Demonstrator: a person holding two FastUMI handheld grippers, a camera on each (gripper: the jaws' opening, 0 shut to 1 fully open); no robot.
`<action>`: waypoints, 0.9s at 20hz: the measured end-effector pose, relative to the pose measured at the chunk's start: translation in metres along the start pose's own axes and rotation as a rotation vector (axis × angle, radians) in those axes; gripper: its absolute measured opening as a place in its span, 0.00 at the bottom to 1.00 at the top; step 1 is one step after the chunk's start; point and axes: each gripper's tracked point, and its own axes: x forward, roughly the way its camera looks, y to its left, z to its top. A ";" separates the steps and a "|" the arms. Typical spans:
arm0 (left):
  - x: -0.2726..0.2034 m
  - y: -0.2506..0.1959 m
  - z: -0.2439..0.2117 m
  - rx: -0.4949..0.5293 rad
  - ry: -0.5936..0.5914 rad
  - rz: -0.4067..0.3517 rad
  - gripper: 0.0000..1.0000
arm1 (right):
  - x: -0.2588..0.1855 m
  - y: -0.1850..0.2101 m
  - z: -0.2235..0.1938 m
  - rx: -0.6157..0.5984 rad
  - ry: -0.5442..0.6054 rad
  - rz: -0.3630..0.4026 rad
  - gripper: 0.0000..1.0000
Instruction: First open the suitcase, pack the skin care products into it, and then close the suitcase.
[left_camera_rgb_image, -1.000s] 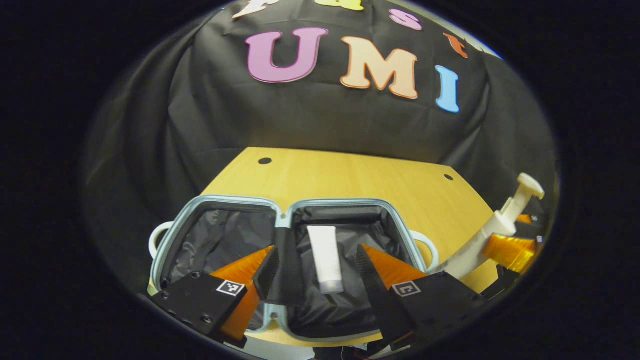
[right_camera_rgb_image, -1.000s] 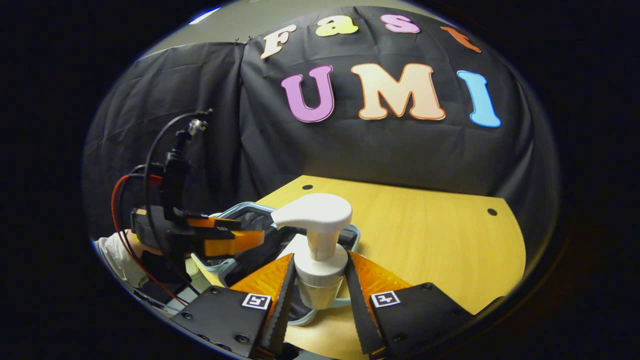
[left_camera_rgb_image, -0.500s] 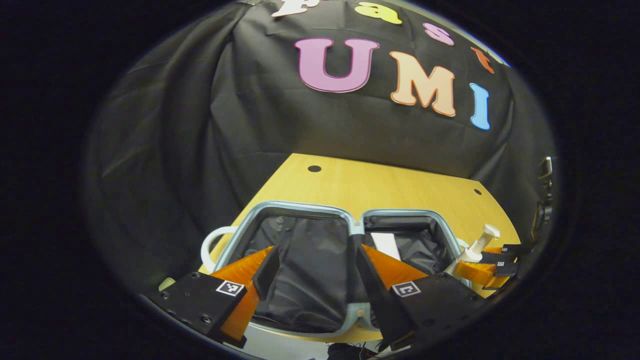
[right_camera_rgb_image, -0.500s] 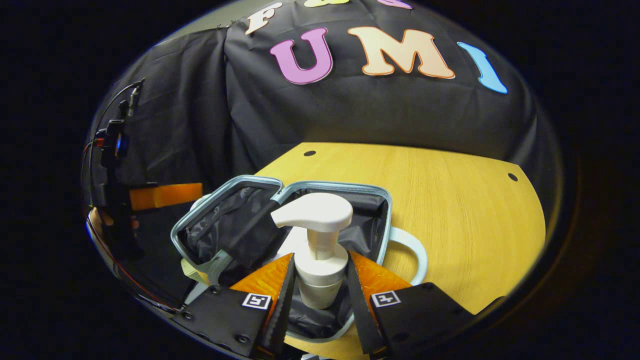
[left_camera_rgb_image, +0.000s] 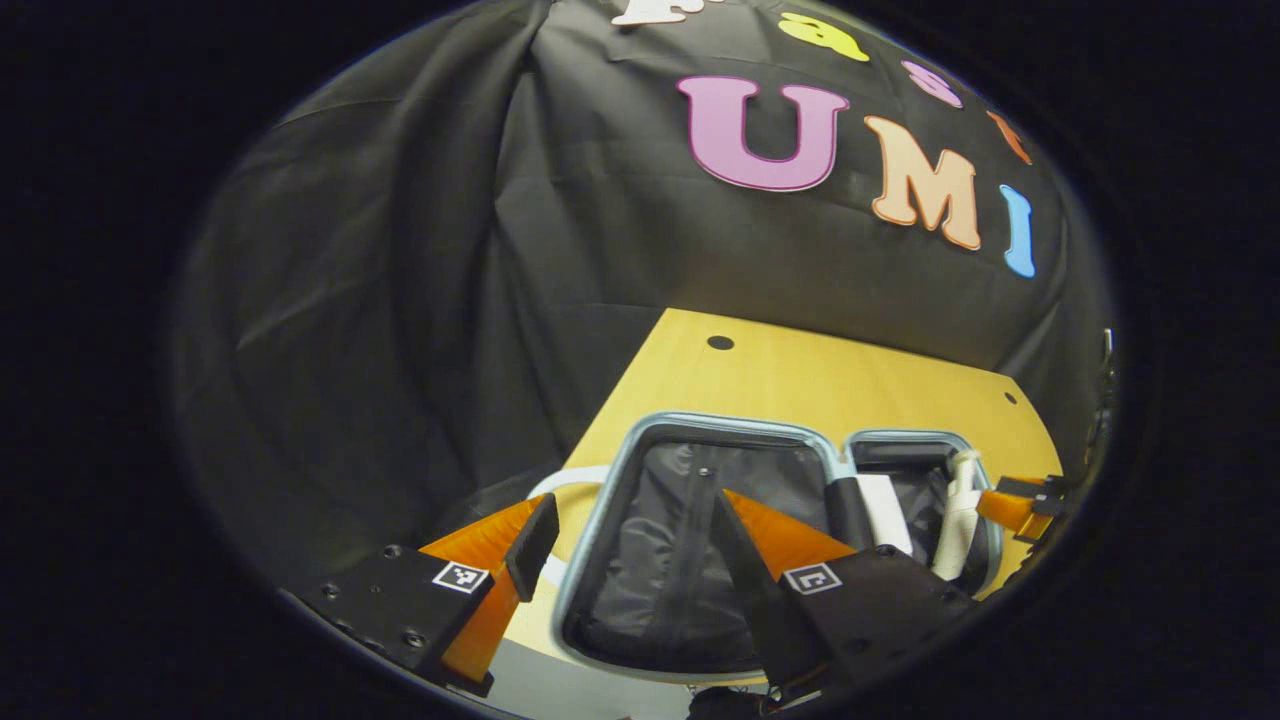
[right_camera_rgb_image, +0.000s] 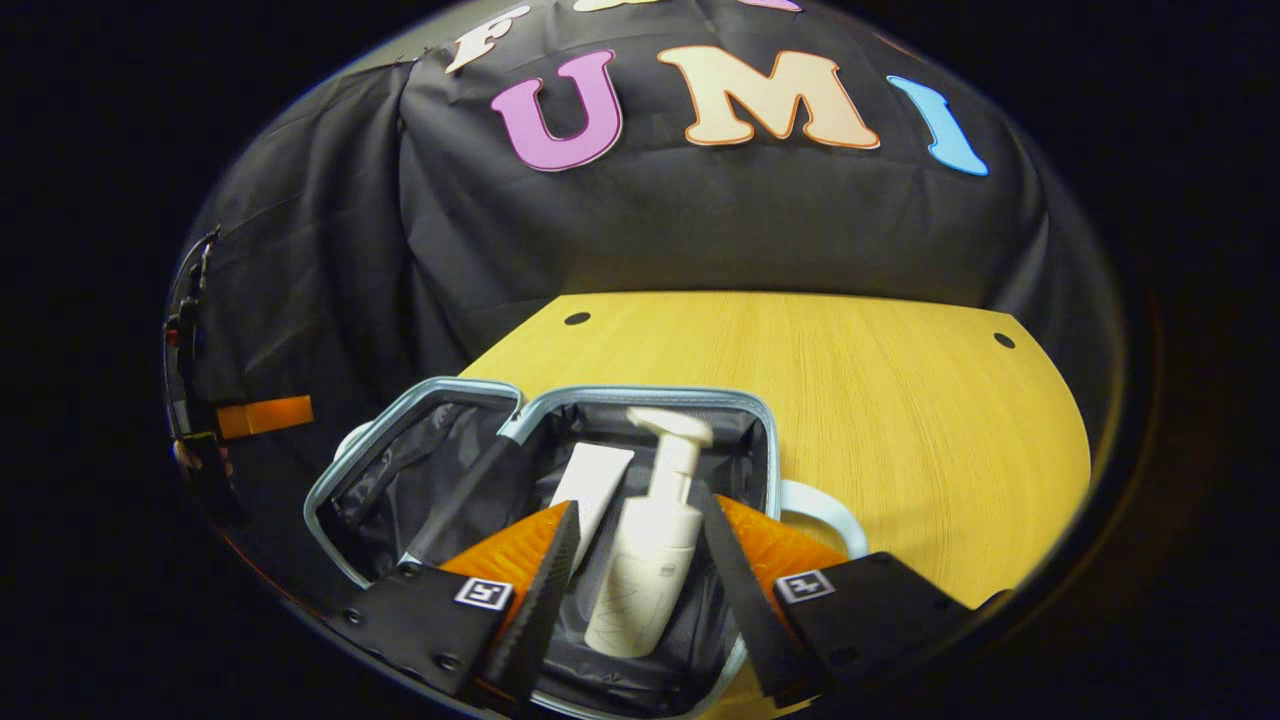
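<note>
The suitcase (right_camera_rgb_image: 640, 395) lies open flat on the wooden table (right_camera_rgb_image: 850, 400), both halves lined in black. In its right half a white pump bottle (right_camera_rgb_image: 648, 545) lies beside a white tube (right_camera_rgb_image: 590, 485). My right gripper (right_camera_rgb_image: 640, 510) hovers just above the bottle, open, its fingers apart from the bottle's sides. In the left gripper view the suitcase (left_camera_rgb_image: 720, 425) shows its bare left half, with the tube (left_camera_rgb_image: 885, 500) and the pump bottle (left_camera_rgb_image: 960, 510) in the far half. My left gripper (left_camera_rgb_image: 630, 520) stands open over the left rim, holding nothing.
White carry handles stick out from the case at each side (right_camera_rgb_image: 830, 500) (left_camera_rgb_image: 570, 480). A black strap (right_camera_rgb_image: 470, 500) runs along the hinge. The other gripper (right_camera_rgb_image: 250, 415) shows at the far left. Bare tabletop (left_camera_rgb_image: 800, 380) stretches behind the case to the black cloth wall.
My right gripper lowered the pump bottle into the right half and let go; the bottle now lies flat beside the tube. My left gripper swung left, from the right half to the left rim.
</note>
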 end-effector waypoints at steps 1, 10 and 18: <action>0.007 0.011 -0.001 -0.005 0.007 0.010 0.91 | -0.002 0.001 0.004 -0.001 -0.010 -0.006 0.92; 0.068 0.076 -0.035 -0.073 0.152 0.057 0.91 | -0.014 0.001 0.034 -0.022 -0.069 -0.051 0.91; 0.108 0.097 -0.084 -0.097 0.316 0.053 0.86 | -0.022 -0.021 0.048 0.007 -0.098 -0.128 0.97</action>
